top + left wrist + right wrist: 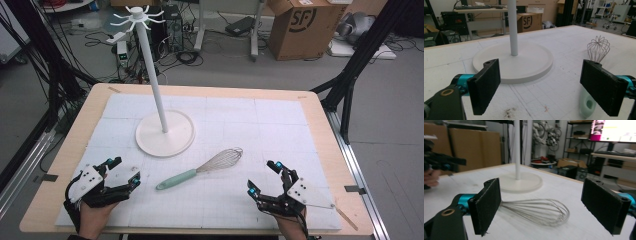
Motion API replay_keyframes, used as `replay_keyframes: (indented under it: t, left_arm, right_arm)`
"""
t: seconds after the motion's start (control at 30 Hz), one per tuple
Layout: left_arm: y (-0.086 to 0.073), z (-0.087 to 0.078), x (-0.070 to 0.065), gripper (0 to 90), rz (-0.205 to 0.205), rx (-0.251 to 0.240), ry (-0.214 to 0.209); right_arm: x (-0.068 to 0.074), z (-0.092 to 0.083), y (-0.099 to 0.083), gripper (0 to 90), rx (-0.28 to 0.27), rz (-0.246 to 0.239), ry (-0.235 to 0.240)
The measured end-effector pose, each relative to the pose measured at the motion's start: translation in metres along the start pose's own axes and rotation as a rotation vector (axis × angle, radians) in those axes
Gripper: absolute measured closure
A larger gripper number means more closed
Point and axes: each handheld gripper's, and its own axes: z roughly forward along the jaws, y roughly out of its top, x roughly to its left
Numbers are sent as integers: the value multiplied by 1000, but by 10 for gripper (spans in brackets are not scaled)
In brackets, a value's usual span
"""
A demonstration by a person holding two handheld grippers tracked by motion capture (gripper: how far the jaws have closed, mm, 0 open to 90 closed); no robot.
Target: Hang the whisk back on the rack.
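- Lab room with cables on the floor; wooden table (60, 165) topped by a white gridded mat (260, 130).
- We see the whisk (200, 170) lying flat on the mat between both grippers, just in front of the white hanging stand (165, 132), apart from its base.
- Left gripper (124, 174) and right gripper (262, 179): both with jaws spread wide, nothing held.
- We judge the whisk light; wire loops springy and easily bent, mint handle (176, 180) stiff, probably a bit slick. Best taken by the handle.
- Cardboard box (300, 25) reads "SF".
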Motion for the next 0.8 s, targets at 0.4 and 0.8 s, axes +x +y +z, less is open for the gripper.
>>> replay_keyframes:
  t: [0.4, 0.8]
  left_arm:
    - [-1, 1, 1, 171, -5, 0, -7]
    - [0, -1, 3, 171, -16, -14, -13]
  right_arm:
    - [7, 74, 39, 167, 232, -127, 287]
    - [28, 158, 47, 243, 488, -250, 589]
